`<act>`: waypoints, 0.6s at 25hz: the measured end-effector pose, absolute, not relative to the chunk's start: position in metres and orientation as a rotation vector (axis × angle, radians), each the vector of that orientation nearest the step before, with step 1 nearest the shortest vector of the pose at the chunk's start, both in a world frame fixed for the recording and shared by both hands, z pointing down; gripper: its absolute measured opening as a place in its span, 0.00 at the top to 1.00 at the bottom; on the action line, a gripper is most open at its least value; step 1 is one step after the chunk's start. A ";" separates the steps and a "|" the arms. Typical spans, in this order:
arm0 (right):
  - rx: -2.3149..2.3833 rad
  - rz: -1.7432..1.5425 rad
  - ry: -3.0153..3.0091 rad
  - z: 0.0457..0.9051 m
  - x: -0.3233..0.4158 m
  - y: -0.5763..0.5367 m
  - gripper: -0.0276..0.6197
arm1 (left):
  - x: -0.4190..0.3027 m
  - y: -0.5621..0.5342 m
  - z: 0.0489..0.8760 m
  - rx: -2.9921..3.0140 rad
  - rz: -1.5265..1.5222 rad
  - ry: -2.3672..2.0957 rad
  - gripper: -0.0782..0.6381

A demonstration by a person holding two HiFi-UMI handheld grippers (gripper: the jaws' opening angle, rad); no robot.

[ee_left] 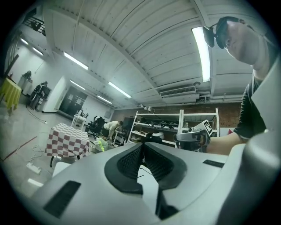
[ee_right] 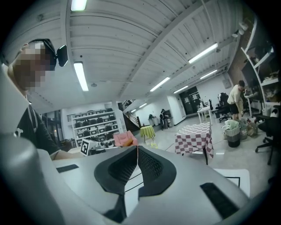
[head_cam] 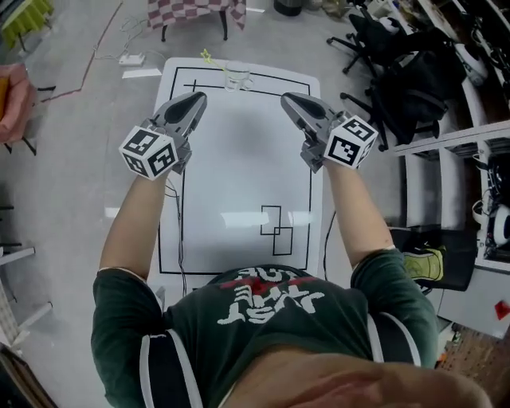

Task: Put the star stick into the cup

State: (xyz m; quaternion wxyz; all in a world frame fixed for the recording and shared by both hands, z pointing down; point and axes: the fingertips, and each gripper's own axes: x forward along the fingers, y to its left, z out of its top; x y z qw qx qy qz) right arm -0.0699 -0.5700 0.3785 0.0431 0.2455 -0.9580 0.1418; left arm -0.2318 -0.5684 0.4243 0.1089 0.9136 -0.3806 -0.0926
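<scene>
pink seat [head_cam: 13,102]: far left on the floor, well apart from the surface.
left claw [head_cam: 198,98]: held above the left half of the surface, pointing away from the person. seen along its own length, the left claw [ee_left: 142,148] has its dark ribbed pads pressed together with nothing between them.
left marker cube [head_cam: 149,151]: at the near end of the left claw, over a bare forearm.
checked table [head_cam: 197,11]: on the floor beyond the far edge of the surface. the checked table [ee_left: 68,140] also shows past the left claw's tips.
star stick [head_cam: 211,60]: thin and yellow-green, at the far edge of the surface. it leans up and to the left out of the cup, with its lower end at the cup's mouth.
cup [head_cam: 237,79]: clear and upright, on the far edge of the surface, well apart from both claws.
surface [head_cam: 239,167]: white with black outlines, and two small overlapping squares near the person.
right claw [head_cam: 288,99]: above the right half of the surface, level with the left claw and apart from it. from its own camera the right claw [ee_right: 137,151] is pressed together and empty.
right marker cube [head_cam: 351,141]: at the near end of the right claw.
office chairs [head_cam: 382,56]: black, on the floor to the right of the surface.
shelves [head_cam: 454,159]: white, at the far right.
</scene>
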 end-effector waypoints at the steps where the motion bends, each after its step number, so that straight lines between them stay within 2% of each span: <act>1: 0.760 0.432 -2.921 0.376 -0.071 -0.561 0.90 | -0.235 -0.561 0.419 2.686 -0.283 -1.109 0.86; 15: 0.831 0.473 -2.890 0.336 -0.042 -0.435 0.90 | -0.238 -0.432 0.349 2.605 -0.420 -1.065 0.86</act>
